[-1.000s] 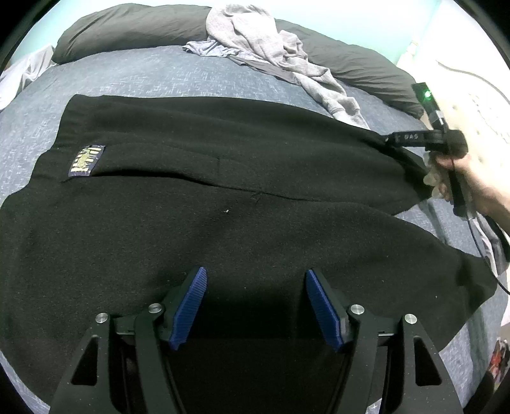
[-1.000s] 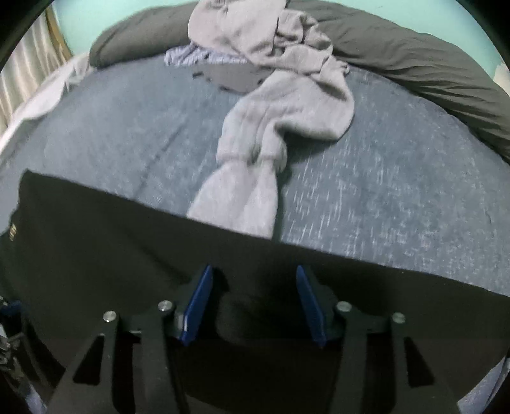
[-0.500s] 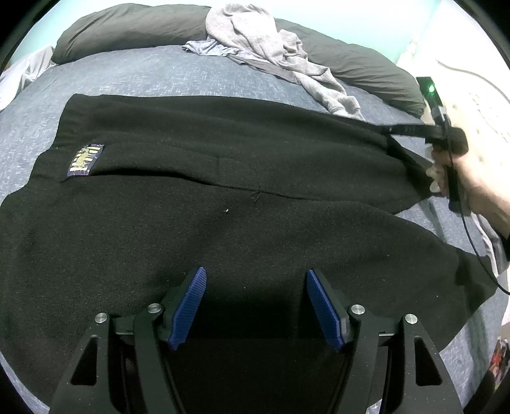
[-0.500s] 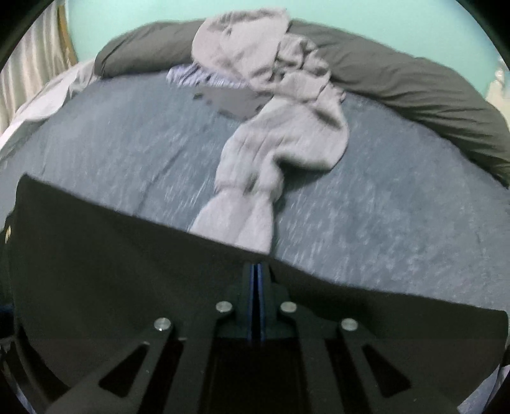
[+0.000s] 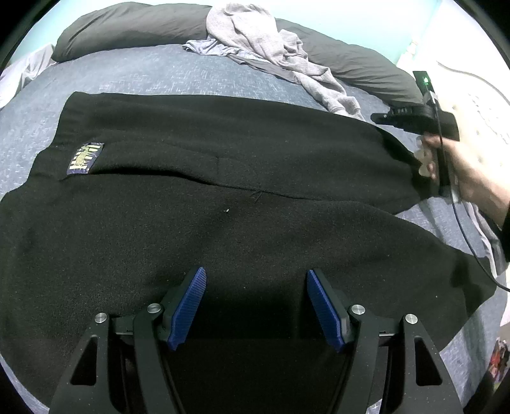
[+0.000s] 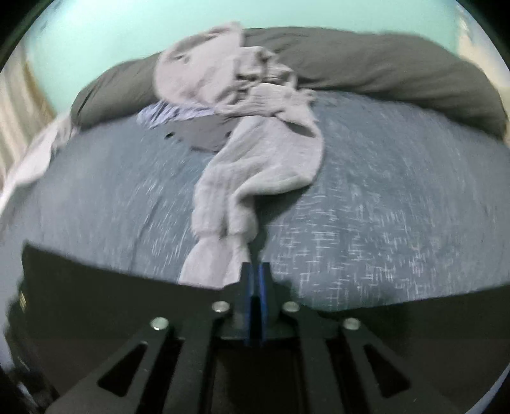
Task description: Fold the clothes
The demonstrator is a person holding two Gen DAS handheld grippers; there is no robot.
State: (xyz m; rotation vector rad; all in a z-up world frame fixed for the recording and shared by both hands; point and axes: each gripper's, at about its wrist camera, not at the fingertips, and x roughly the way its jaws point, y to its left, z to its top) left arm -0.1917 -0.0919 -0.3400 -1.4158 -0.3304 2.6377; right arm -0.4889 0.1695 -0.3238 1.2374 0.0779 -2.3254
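A black garment (image 5: pixel 223 207) with a yellow and blue label (image 5: pixel 84 158) lies spread over the bed. My left gripper (image 5: pixel 255 274) hangs open just above its near part, with nothing between the blue pads. My right gripper (image 6: pixel 255 270) pinches the garment's far right edge (image 6: pixel 95 286) and holds it raised. Its jaws are opening a little, with a thin fold of black cloth still between the pads. In the left wrist view the right gripper (image 5: pixel 414 119) shows at the right, held by a hand (image 5: pixel 468 178).
A heap of grey clothes (image 6: pixel 255 165) trails from the pillows toward the black garment's edge. Dark grey pillows (image 5: pixel 127 28) line the far side of the blue-grey bedspread (image 6: pixel 382 207). A cable (image 5: pixel 465 235) runs down from the right gripper.
The right gripper went from open around the garment's edge to closed on it, then lifted it slightly and rolled. The left gripper stayed where it was.
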